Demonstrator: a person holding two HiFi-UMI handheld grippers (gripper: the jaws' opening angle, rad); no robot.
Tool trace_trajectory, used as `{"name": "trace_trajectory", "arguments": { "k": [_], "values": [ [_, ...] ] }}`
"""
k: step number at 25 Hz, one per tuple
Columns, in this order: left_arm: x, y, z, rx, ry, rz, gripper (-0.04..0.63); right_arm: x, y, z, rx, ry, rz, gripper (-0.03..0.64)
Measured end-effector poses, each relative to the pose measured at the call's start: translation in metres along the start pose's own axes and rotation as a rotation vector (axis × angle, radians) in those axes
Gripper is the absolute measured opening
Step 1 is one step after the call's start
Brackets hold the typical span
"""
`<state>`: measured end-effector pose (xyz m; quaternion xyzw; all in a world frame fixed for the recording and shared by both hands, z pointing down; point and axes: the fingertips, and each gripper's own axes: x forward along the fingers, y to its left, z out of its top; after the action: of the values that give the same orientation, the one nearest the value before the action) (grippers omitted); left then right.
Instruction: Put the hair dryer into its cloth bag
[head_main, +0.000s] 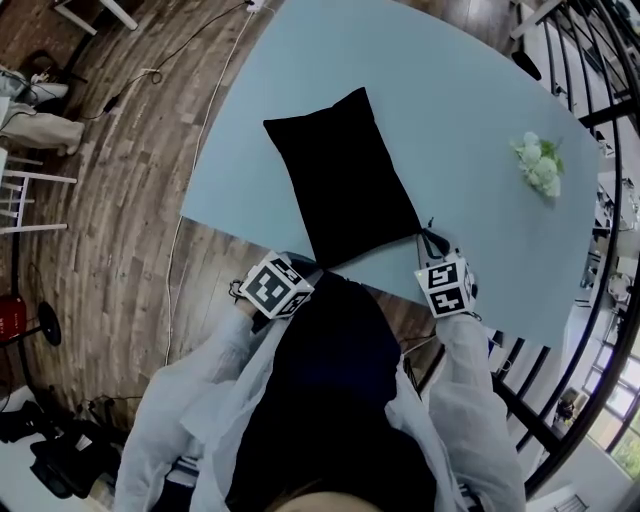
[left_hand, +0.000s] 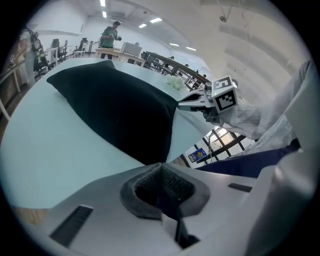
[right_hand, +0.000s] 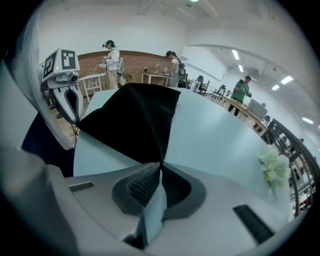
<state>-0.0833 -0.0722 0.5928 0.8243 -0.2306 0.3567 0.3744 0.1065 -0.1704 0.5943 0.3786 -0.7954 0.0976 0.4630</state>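
Observation:
A black cloth bag (head_main: 345, 175) lies puffed up on the light blue table (head_main: 480, 90), its near end at the table's front edge. No hair dryer shows in any view. My left gripper (head_main: 308, 263) is at the bag's near left corner. In the left gripper view the jaws (left_hand: 161, 165) are closed together with the bag (left_hand: 115, 107) tapering into their tips. My right gripper (head_main: 432, 242) is at the near right corner. Its jaws (right_hand: 161, 164) are likewise closed where the bag (right_hand: 132, 120) narrows to a point. Each gripper view shows the other gripper (left_hand: 181, 106) (right_hand: 75, 119) across the bag.
A small bunch of white flowers (head_main: 540, 165) lies on the table at the far right. A black railing (head_main: 600, 250) runs along the right side. Wooden floor (head_main: 120, 200) with cables lies left of the table. People stand at distant desks (right_hand: 112, 57).

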Motion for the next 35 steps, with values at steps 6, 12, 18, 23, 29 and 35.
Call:
{"name": "trace_trajectory", "arguments": {
  "k": [6, 12, 18, 23, 29, 35],
  "values": [
    [0.008, 0.007, -0.018, -0.058, 0.078, 0.001, 0.015, 0.006, 0.004, -0.019, -0.118, 0.085, 0.053, 0.018],
    [0.001, 0.019, -0.04, 0.011, 0.102, 0.06, 0.017, 0.0, 0.003, -0.013, 0.043, 0.035, 0.093, 0.058],
    [-0.038, 0.012, 0.008, -0.087, -0.117, -0.016, 0.017, -0.031, 0.007, 0.006, 0.353, -0.143, 0.171, 0.2],
    [-0.065, 0.005, 0.067, -0.005, -0.268, -0.02, 0.017, -0.063, 0.007, 0.041, 0.546, -0.312, 0.204, 0.227],
    [-0.076, -0.009, 0.147, 0.151, -0.396, -0.031, 0.017, -0.104, -0.017, 0.09, 0.706, -0.536, 0.147, 0.216],
    [-0.082, -0.033, 0.226, 0.273, -0.564, -0.03, 0.017, -0.146, -0.053, 0.101, 0.797, -0.696, -0.004, 0.159]
  ]
}}
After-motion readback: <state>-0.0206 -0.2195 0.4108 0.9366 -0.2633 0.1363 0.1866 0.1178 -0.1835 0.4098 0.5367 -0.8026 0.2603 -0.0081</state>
